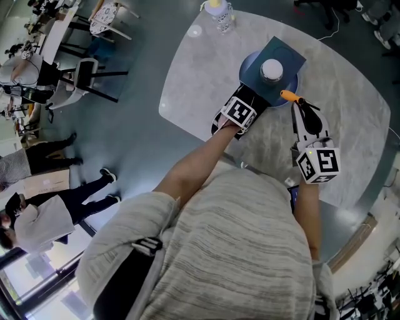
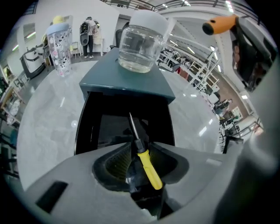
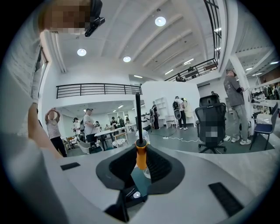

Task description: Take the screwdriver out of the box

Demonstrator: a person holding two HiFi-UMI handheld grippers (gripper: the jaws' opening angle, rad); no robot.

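Left gripper (image 2: 140, 151): fingers released, spread wide; yellow-handled metal screwdriver (image 2: 150, 169) between them, unclamped, tip over black opening of dark-teal rectangular box (image 2: 124, 81) ahead. Right gripper (image 3: 141, 164): fingers clenched on orange-handled screwdriver (image 3: 140, 153), shaft beyond fingertips.

The jar (image 1: 272, 69) stands on the box (image 1: 285, 50), the bottle (image 1: 220, 14) behind them at the table's (image 1: 200, 81) far edge.

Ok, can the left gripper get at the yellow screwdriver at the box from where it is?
Probably yes. The left gripper's jaws stand open on either side of the yellow screwdriver at the box's open front, with nothing between. The jar sits on top of the box, out of the way.
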